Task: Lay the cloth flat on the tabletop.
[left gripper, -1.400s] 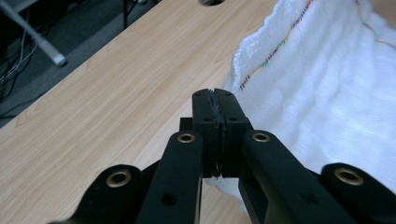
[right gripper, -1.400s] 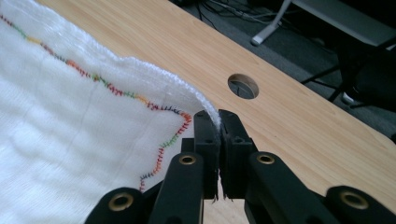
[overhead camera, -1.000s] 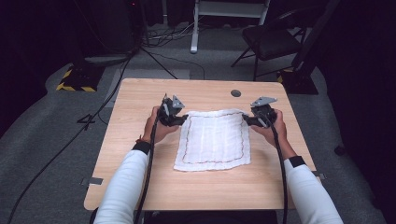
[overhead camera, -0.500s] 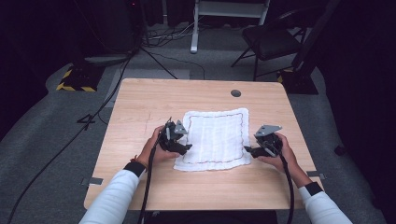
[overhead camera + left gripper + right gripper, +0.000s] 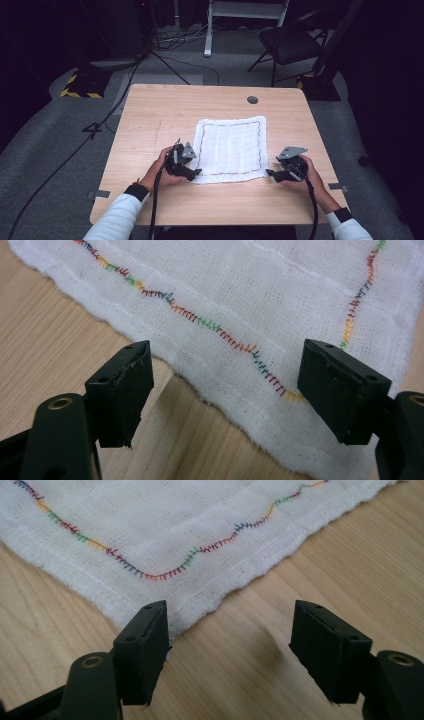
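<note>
White muslin cloth [image 5: 230, 148] flat on worktop [image 5: 150, 115]. Left hand-held gripper [image 5: 191, 172] at near-left corner, just been opening, wide, gripping nothing. Right hand-held gripper [image 5: 272, 175] at near-right corner, wide, empty.

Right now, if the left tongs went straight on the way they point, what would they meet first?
Most likely the near left corner of the white cloth: the left tongs stand open with its edge running between them. Depth is unclear, so the wooden table just under that edge could come first.
</note>
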The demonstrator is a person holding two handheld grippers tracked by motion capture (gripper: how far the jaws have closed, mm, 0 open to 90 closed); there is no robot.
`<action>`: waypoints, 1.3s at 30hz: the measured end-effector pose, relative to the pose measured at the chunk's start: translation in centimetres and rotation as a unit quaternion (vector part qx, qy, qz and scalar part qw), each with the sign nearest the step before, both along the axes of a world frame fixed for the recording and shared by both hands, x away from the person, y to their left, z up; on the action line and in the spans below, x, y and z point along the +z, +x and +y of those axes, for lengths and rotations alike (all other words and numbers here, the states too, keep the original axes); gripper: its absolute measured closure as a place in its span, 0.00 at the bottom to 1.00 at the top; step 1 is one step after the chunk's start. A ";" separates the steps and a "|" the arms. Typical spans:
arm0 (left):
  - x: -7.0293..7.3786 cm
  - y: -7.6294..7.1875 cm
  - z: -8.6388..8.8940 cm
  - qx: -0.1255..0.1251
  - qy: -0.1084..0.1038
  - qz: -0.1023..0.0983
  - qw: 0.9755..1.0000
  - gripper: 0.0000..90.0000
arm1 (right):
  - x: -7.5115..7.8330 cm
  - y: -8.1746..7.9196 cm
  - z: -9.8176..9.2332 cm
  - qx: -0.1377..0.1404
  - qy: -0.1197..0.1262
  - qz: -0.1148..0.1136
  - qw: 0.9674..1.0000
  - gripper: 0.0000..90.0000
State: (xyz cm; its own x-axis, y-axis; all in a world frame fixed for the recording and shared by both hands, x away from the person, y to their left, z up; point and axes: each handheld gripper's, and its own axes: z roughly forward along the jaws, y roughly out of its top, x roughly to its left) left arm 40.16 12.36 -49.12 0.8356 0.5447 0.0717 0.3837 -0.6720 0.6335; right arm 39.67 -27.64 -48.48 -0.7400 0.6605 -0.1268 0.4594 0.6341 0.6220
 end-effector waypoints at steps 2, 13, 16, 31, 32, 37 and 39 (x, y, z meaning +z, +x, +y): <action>-0.1 -0.2 0.1 0.002 -0.002 -0.002 1.000 0.26 | 0.0 -0.5 -0.4 0.001 0.000 0.000 1.000 0.41; 0.1 -2.2 -0.2 0.002 0.013 -0.022 1.000 0.27 | 0.2 -2.4 -2.7 -0.015 -0.003 0.014 1.000 0.42; 0.1 -2.0 0.0 0.006 0.009 -0.021 1.000 0.25 | 0.4 -2.4 -2.7 -0.014 0.023 -0.004 1.000 0.41; 0.2 -1.4 0.7 0.036 -0.006 -0.038 0.999 0.22 | -0.3 0.6 1.0 0.004 0.023 -0.005 1.000 0.39; 0.3 -1.4 0.7 0.036 -0.007 -0.033 0.999 0.22 | -0.2 0.6 0.8 0.002 0.022 0.000 1.000 0.39; 0.9 -0.8 1.4 0.048 -0.030 -0.026 0.998 0.21 | -0.1 -0.3 -0.7 -0.005 0.020 0.015 1.000 0.39; 1.0 -0.5 1.6 0.053 -0.032 -0.032 0.998 0.21 | 0.0 -0.8 -1.2 -0.004 0.010 0.020 1.000 0.39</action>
State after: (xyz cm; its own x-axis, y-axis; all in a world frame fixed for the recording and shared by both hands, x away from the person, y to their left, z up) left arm 39.69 13.97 -48.15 0.7684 0.6344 0.0848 0.4077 -0.5873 0.6992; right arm 38.90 -28.85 -48.44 -0.7383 0.6693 -0.0838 0.4893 0.6169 0.6164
